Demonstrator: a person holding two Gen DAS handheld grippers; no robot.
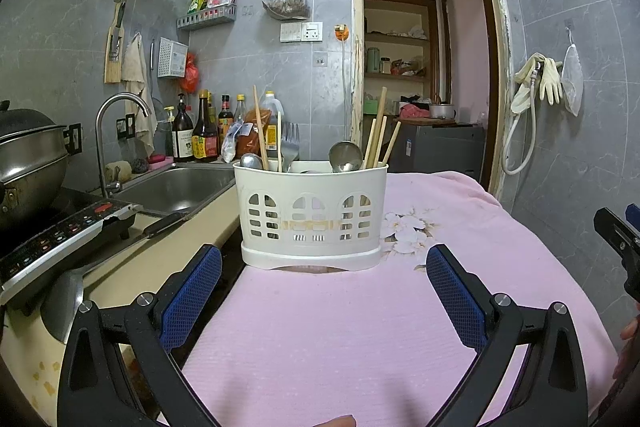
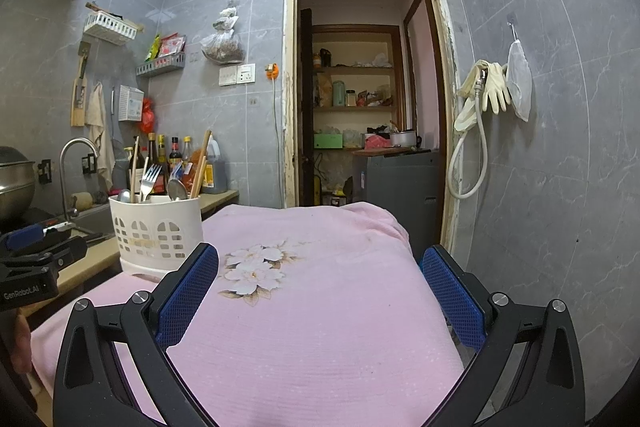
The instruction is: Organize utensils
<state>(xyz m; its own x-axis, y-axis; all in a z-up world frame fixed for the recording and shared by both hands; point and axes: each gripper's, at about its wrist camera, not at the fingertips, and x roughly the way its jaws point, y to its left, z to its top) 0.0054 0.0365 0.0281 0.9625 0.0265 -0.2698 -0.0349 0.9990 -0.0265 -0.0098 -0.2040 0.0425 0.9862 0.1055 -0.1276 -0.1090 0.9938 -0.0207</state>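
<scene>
Both tools, left (image 1: pixel 324 287) and right (image 2: pixel 320 283), gape empty; caddy (image 1: pixel 312 219) crowds the surface's left edge, a nudge topples it.

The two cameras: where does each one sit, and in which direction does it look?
Left wrist view: sits on the left gripper, low over the pink cloth, facing the white utensil holder straight ahead; its own open fingers show, with the right gripper at the right edge.
Right wrist view: sits on the right gripper, further right, facing the doorway; its open fingers show, with the left gripper at the left edge.
Shared: holder, cloth, doorway.
</scene>
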